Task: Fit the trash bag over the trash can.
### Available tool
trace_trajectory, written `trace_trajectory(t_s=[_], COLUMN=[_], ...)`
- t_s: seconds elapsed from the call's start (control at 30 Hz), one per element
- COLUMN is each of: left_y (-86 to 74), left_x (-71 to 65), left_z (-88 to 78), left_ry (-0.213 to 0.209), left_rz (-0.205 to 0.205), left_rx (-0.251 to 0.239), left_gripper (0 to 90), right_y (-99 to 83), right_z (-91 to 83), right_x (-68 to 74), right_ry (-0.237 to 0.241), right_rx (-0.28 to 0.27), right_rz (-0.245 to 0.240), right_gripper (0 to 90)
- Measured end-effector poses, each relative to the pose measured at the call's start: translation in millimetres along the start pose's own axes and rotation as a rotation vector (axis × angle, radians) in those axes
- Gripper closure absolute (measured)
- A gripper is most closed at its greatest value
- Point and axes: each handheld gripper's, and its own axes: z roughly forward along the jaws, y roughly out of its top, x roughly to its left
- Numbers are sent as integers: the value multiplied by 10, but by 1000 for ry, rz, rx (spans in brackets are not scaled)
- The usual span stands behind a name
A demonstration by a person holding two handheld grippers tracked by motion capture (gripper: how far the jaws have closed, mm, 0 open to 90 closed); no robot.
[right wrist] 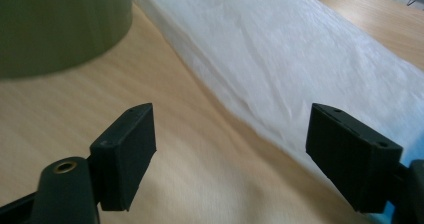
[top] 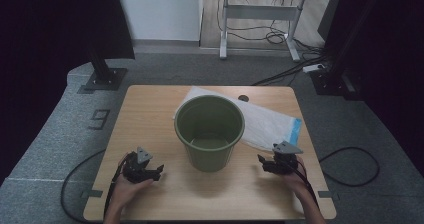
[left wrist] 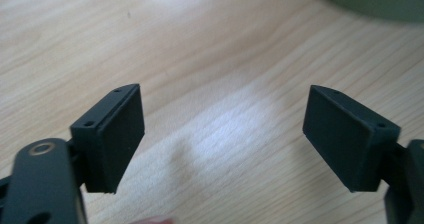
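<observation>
I see the green bucket (top: 209, 131) upright at the table's (top: 150, 114) middle, nothing in it that I can make out; a white bag (top: 265, 121) lies flat behind it, touching; my left gripper (top: 159, 170) sits spread left of the bucket; my right gripper (top: 261, 160) sits spread beside the bag's edge, holding nothing.

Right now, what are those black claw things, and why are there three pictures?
A person sits at a wooden table and holds a black two-jaw gripper in each hand: the left gripper and the right gripper. One camera looks down from above. The other two ride on the grippers, so you see each gripper's own black jaws close up. On the table stands a round green plastic bucket. Behind it lies a flat white plastic bag with a blue edge. Both grippers are open and hold nothing.
</observation>
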Motion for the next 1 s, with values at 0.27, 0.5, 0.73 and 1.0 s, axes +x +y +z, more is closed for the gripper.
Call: trace_trajectory(t_s=[0.27,0.5,0.73,1.0], left_y=[-68,-126,-199,-258], left_x=[-2,57,104,149], left_z=[131,113,102,86], left_ry=[-18,-18,-34,-25], left_rz=[-10,-50,-91,-93], left_rx=[48,38,11,-13], left_gripper=[154,154,161,162], right_y=[153,142,70,45], right_z=[407,492,546,533], right_x=[-64,-47,-115,-227], right_ry=[-16,58,38,57], right_rx=[43,81,114,109], right_rz=[12,12,38,72], right_gripper=[341,389,433,790])
